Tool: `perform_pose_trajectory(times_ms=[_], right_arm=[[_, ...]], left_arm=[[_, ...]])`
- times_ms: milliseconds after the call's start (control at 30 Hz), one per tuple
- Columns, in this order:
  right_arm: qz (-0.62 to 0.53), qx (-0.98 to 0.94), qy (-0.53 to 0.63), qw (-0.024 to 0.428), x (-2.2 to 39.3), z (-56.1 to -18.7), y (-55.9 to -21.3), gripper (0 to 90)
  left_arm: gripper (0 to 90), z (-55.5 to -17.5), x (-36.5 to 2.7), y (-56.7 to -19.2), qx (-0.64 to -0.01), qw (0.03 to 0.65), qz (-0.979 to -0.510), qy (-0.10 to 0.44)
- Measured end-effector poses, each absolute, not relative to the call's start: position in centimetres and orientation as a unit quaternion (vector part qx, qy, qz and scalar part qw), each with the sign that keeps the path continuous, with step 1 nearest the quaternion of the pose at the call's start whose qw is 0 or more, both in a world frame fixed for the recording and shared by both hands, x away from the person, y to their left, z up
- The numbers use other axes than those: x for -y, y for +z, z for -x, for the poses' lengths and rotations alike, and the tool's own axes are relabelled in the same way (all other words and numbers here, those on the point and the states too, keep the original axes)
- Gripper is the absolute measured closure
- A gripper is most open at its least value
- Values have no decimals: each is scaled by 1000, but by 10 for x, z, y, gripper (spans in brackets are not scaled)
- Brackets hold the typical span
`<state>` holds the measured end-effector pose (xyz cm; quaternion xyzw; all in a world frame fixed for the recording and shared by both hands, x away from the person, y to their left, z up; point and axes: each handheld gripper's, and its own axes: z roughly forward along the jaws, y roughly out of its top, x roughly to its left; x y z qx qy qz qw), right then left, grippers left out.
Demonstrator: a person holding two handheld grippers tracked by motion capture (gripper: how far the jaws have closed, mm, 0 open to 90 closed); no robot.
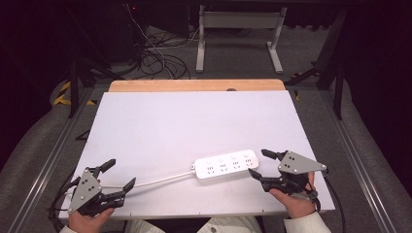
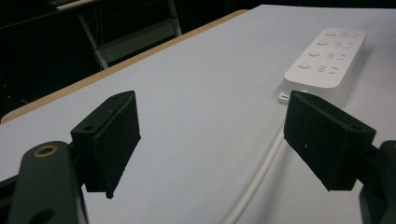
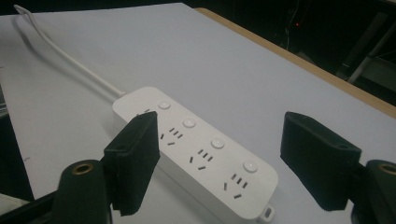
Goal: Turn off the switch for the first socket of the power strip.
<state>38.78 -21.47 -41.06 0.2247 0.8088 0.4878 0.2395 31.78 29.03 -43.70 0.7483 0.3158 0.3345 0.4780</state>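
I can read no text, label or number anywhere, not even on the power strip (image 3: 196, 149) between my jaws.

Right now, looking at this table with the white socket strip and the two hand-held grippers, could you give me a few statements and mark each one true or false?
1. The power strip lies flat on the white table. True.
2. The left hand-held gripper is clamped on the cord. False: its jaws stand open, and the cord runs along the table between them.
3. The power strip has four round buttons. True.
4. A plug is pushed into one of the sockets. False: all the sockets are empty.
5. The right hand-held gripper is open, at the strip's end away from the cord. True.
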Motion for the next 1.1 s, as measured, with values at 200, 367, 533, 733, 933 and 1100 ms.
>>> perform_pose_trajectory(times_ms=[200,367,533,733,933,1100], right_arm=[[-218,-815,487,225,203,-395,-403,285],[-213,-818,485,224,195,-399,-399,290],[-209,-819,485,222,186,-404,-395,291],[-201,-823,485,217,174,-409,-393,291],[-195,-829,479,215,163,-414,-391,303],[-196,-832,474,213,154,-418,-391,309]], left_arm=[[191,-318,-291,-437,-314,480,-748,333],[192,-318,-290,-437,-316,482,-746,332],[192,-317,-290,-437,-316,482,-747,332],[192,-317,-290,-437,-316,482,-746,333],[192,-317,-290,-437,-315,481,-747,334],[192,-318,-290,-437,-313,477,-748,338]])
